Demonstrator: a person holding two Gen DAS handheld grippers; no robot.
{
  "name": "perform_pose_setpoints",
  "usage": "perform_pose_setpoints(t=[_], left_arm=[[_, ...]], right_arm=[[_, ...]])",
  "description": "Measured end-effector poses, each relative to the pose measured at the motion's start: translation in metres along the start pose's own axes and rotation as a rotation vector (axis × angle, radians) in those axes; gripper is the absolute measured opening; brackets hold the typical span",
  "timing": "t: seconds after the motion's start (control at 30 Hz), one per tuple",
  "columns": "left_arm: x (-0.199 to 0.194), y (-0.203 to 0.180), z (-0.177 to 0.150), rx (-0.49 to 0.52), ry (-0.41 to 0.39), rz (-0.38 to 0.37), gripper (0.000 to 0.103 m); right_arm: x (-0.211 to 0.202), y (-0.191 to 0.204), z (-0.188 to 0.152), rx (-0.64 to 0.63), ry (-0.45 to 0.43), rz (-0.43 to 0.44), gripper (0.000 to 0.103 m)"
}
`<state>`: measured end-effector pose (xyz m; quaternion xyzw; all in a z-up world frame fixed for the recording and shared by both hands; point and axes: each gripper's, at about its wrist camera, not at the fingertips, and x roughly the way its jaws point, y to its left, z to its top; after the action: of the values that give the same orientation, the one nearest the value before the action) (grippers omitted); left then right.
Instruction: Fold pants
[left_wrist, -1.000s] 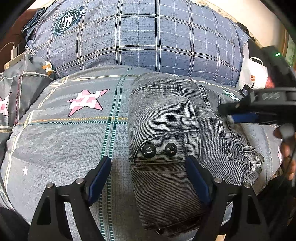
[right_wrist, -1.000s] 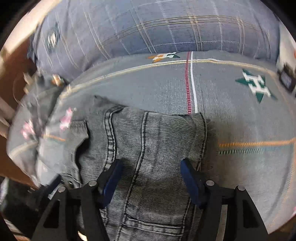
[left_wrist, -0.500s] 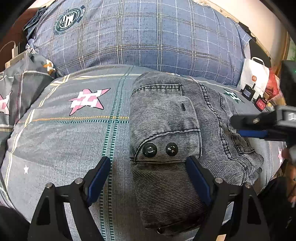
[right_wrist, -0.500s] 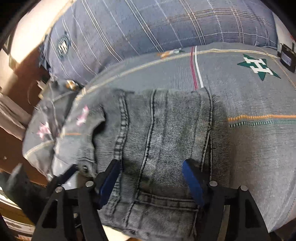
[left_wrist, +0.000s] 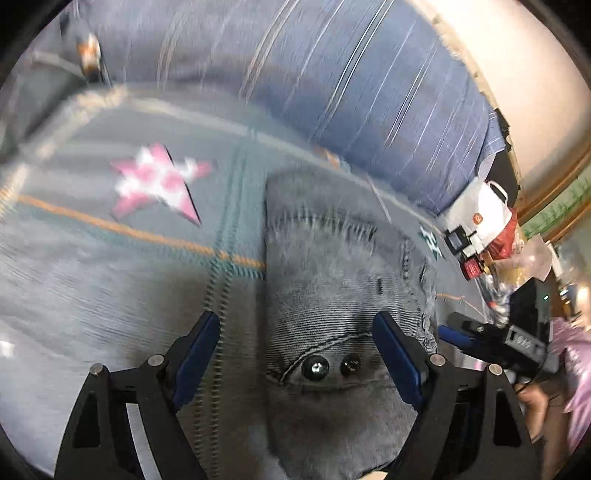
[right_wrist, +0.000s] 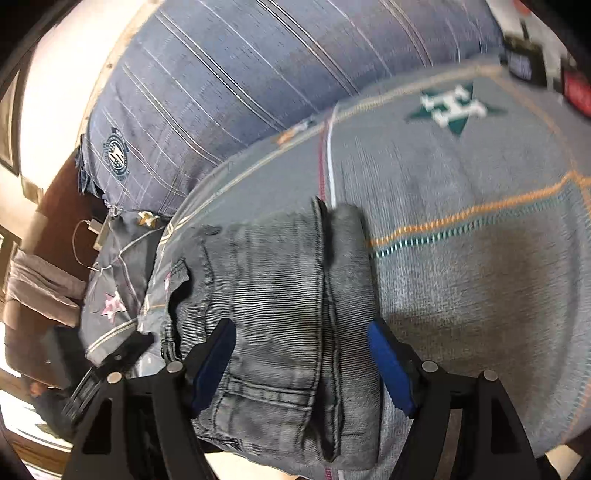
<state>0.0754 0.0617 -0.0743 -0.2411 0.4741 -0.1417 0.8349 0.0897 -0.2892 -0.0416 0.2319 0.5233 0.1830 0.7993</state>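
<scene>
Left tool (left_wrist: 295, 354) now sits closer above the pants (left_wrist: 340, 310), view tilted and blurred. Right tool (right_wrist: 301, 363) is pulled back, the pants' folded edge now between its fingers.

A white letter H sits inside the green star (right_wrist: 455, 109) printed on the grey bedspread (right_wrist: 461, 206), far ahead of the right jaws. The round crest (right_wrist: 115, 154) on the blue plaid pillow (right_wrist: 258, 74), ahead and left, is too small to read.

Folded pants (right_wrist: 280, 295) on apparently quilt-covered bed (right_wrist: 461, 206).
</scene>
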Motion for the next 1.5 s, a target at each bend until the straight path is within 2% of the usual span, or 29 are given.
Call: perform_pose_setpoints(t=[0.1, 0.2, 0.27, 0.3, 0.33, 0.37, 0.43, 0.47, 0.57, 0.7, 0.77, 0.87, 0.93, 1.03, 1.13, 1.2, 1.23, 1.3, 1.37, 1.4, 1.5], left_arm=[[0.012, -0.008, -0.001, 0.016, 0.025, 0.009, 0.085], [0.017, -0.020, -0.002, 0.041, 0.044, 0.007, 0.085], [0.023, -0.028, -0.002, 0.060, 0.064, 0.024, 0.066], [0.023, -0.032, -0.003, 0.073, 0.060, 0.060, 0.063], [0.022, -0.036, -0.003, 0.081, 0.058, 0.073, 0.054], [0.020, -0.041, -0.004, 0.100, 0.055, 0.088, 0.044], [0.014, -0.047, -0.005, 0.135, 0.038, 0.127, 0.030], [0.011, -0.055, -0.006, 0.168, 0.029, 0.151, 0.026], [0.008, -0.071, -0.010, 0.241, 0.006, 0.204, 0.022], [-0.016, -0.082, -0.009, 0.299, -0.061, 0.215, 0.022], [-0.036, -0.094, -0.002, 0.340, -0.125, 0.223, 0.022], [-0.057, -0.099, 0.016, 0.362, -0.205, 0.228, 0.022], [-0.061, -0.097, 0.030, 0.361, -0.226, 0.228, 0.022], [-0.052, -0.082, 0.054, 0.339, -0.217, 0.234, 0.022], [-0.032, -0.063, 0.063, 0.306, -0.175, 0.241, 0.023], [-0.007, -0.046, 0.064, 0.271, -0.115, 0.252, 0.024], [0.001, -0.037, 0.061, 0.250, -0.091, 0.267, 0.028], [0.019, -0.022, 0.057, 0.217, -0.047, 0.310, 0.045], [0.017, -0.013, 0.051, 0.194, -0.075, 0.328, 0.061], [0.009, -0.012, 0.049, 0.184, -0.087, 0.313, 0.063], [-0.023, -0.017, 0.038, 0.145, -0.144, 0.292, 0.069]], right_arm=[[0.021, -0.006, -0.002, -0.004, 0.034, -0.013, 0.077], [0.026, 0.002, -0.003, -0.023, 0.025, -0.009, 0.078], [0.031, 0.007, -0.005, -0.044, 0.027, -0.029, 0.076], [0.032, 0.011, -0.006, -0.062, 0.028, -0.047, 0.070], [0.035, 0.015, -0.007, -0.085, 0.031, -0.079, 0.063], [0.038, 0.020, -0.008, -0.104, 0.033, -0.119, 0.051], [0.039, 0.023, -0.009, -0.137, 0.038, -0.170, 0.038], [0.037, 0.024, -0.009, -0.145, 0.037, -0.191, 0.027], [0.033, 0.031, -0.013, -0.177, 0.028, -0.210, 0.016], [0.017, 0.050, -0.018, -0.226, -0.018, -0.195, 0.013], [0.004, 0.062, -0.019, -0.244, -0.046, -0.173, 0.013], [-0.012, 0.086, -0.009, -0.291, -0.096, -0.158, 0.013], [-0.020, 0.099, 0.006, -0.305, -0.129, -0.143, 0.013], [-0.021, 0.116, 0.027, -0.326, -0.156, -0.129, 0.013], [-0.007, 0.118, 0.043, -0.327, -0.150, -0.133, 0.013], [0.013, 0.114, 0.051, -0.310, -0.124, -0.139, 0.013], [0.030, 0.115, 0.055, -0.299, -0.100, -0.143, 0.014], [0.052, 0.102, 0.053, -0.272, -0.059, -0.148, 0.018], [0.076, 0.086, 0.050, -0.262, -0.017, -0.223, 0.025], [0.079, 0.079, 0.048, -0.263, -0.017, -0.254, 0.029], [0.061, 0.080, 0.036, -0.287, -0.070, -0.264, 0.029]])
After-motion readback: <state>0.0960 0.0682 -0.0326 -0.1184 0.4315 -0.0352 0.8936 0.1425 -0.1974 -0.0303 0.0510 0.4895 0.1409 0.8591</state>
